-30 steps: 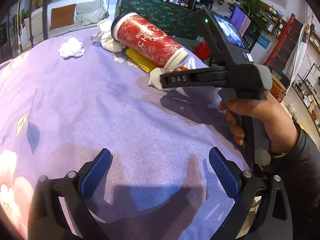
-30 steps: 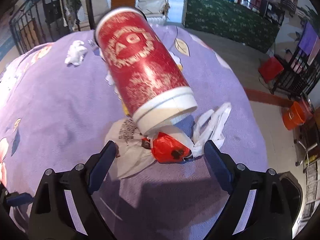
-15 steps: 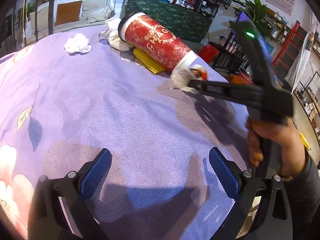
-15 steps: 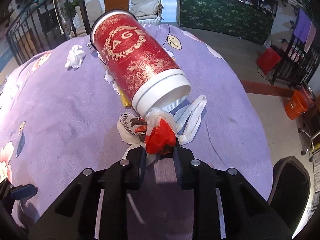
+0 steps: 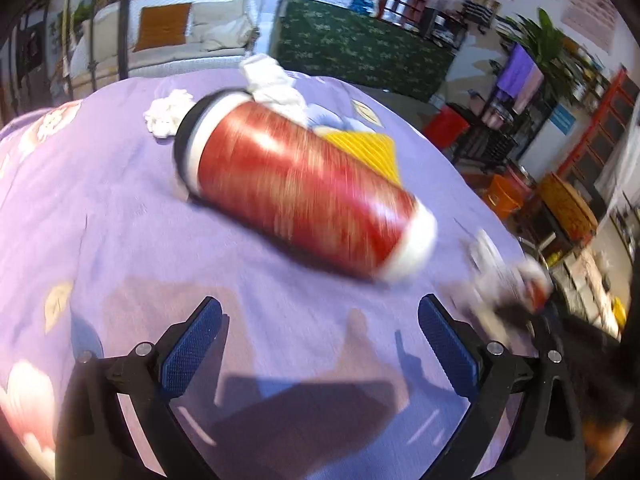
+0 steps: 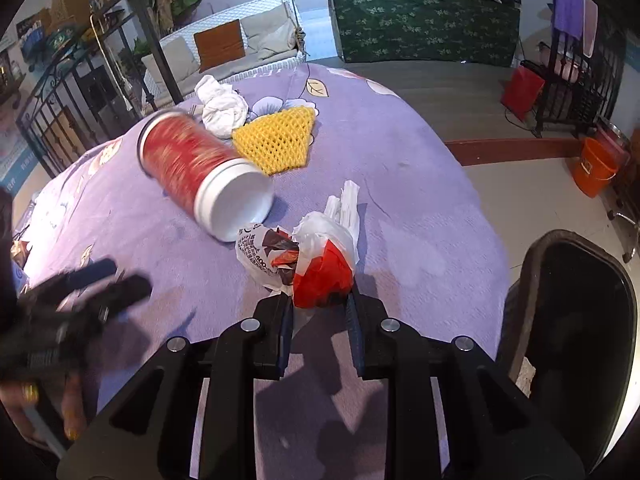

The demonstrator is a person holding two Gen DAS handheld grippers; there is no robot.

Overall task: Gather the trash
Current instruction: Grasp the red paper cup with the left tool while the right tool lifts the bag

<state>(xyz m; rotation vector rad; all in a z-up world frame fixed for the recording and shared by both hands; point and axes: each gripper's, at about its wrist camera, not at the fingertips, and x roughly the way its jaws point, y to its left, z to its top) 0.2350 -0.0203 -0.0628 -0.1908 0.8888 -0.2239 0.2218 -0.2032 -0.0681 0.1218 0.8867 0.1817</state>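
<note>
Trash bag [image 6: 320,268], a red-and-white crumpled bundle, sits clamped in the right claw [image 6: 320,312], likely bound for the black bin [image 6: 576,320]; the left claw [image 5: 320,344] gapes empty near the red can [image 5: 296,192].

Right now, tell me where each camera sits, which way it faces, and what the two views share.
Left wrist: sits on the open left gripper, facing down and forward over the purple cloth at the red canister; both blue pads show.
Right wrist: sits on the right gripper, shut on the red-and-white trash bundle, facing across the cloth; a hand holding the left gripper shows at lower left.
Shared: the canister, yellow foam net, white crumpled bag.
</note>
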